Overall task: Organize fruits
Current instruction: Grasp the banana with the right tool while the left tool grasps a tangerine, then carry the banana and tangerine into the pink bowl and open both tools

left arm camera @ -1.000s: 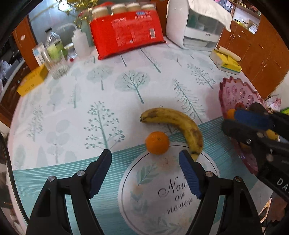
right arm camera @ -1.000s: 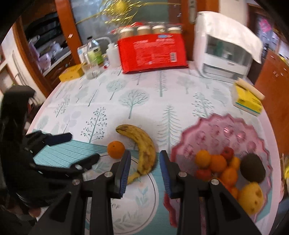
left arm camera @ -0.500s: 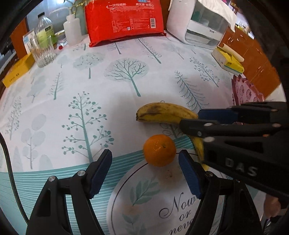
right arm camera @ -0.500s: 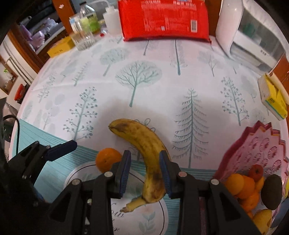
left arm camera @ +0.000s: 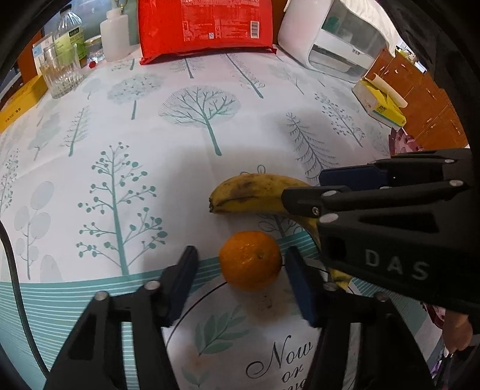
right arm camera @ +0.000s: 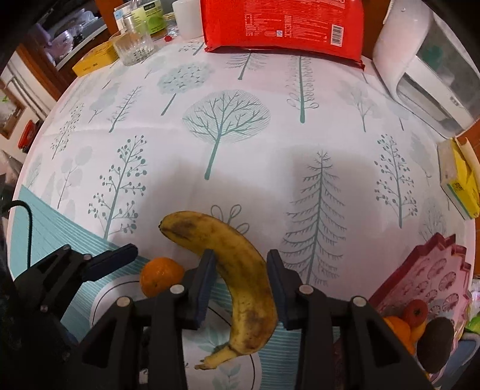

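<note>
Left gripper (left arm camera: pixel 240 276): fingers spread, one on each side of the orange (left arm camera: pixel 250 260), right pad just beside the peel, left pad with a visible gap; not clamped. Orange resting on the tablecloth (left arm camera: pixel 186 144), at the edge of the printed circle, just in front of the banana (left arm camera: pixel 255 192).

Right gripper (right arm camera: pixel 240 285): fingers apart, straddling the middle of the banana. Left pad against or nearly against the skin; contact hard to confirm because of fisheye distortion. Right pad slightly clear. Banana lying flat on the cloth, spotted brown, stem end toward the camera, blunt end pointing away to the left.

Pink bowl (right arm camera: pixel 432 276) at the right table edge, well apart from the banana, holding several oranges and a dark fruit.

At the far side of the table: red packet (right arm camera: pixel 282 24), glass (right arm camera: pixel 132 48), white appliance (right arm camera: pixel 426 72). Yellow box (right arm camera: pixel 459 183) near the right edge.
</note>
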### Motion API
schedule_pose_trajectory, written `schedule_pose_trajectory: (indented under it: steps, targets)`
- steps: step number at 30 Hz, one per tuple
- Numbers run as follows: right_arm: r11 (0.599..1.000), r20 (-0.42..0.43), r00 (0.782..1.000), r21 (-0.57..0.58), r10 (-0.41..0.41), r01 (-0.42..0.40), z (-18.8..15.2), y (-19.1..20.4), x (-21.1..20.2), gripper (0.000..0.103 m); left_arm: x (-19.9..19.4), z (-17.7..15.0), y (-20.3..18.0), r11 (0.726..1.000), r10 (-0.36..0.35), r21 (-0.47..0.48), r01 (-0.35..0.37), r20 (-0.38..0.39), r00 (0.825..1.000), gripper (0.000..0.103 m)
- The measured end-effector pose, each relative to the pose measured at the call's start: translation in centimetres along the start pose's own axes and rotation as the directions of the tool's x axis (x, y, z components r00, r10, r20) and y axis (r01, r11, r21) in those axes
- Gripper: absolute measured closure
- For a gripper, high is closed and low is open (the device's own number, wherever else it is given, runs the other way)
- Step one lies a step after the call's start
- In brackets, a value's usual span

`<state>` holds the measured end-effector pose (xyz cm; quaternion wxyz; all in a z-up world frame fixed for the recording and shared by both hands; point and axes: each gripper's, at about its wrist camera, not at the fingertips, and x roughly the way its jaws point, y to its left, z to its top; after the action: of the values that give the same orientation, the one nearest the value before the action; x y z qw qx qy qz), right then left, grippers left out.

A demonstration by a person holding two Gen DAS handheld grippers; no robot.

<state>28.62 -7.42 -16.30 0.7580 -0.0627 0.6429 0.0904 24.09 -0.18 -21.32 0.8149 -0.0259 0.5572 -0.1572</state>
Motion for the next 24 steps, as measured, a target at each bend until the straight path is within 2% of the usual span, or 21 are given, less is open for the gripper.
schedule_pose_trajectory:
  steps: [5,8,9,11,17,24]
  targets:
    - [1.0,-0.042,0.999,-0.02,0.021,-0.022,0.2,-0.1,0.4,0.06,0.2,0.2,0.2,1.0,-0.018,-0.017,0.018,-0.003,1.0,0.055]
    - [0.996,-0.069,0.997,-0.089,-0.022,0.016,-0.4,0.6,1.1,0.06,0.2,0.1,0.3,0.999,-0.026,-0.022,0.026,0.001,1.0,0.056]
    - [0.995,-0.06,0.998,-0.1,-0.03,0.024,-0.4,0.8,1.1,0.06,0.2,0.1,0.3,0.999,-0.028,-0.023,0.028,0.004,1.0,0.056]
    - [0.996,-0.06,0.998,-0.09,-0.034,0.029,-0.3,0.8,1.3,0.06,0.2,0.1,0.4,0.998,-0.052,-0.03,0.053,0.004,0.999,0.063]
    - [0.996,-0.032,0.999,-0.079,-0.034,0.032,-0.4,0.9,1.4,0.061,-0.3,-0.1,0.2,1.0,-0.02,-0.02,0.02,0.013,1.0,0.064]
    - [1.0,0.035,0.999,-0.005,-0.003,0.004,-1.6,0.1,-0.1,0.068,-3.0,-0.1,0.8,0.999,-0.006,-0.042,0.009,0.059,0.998,0.064]
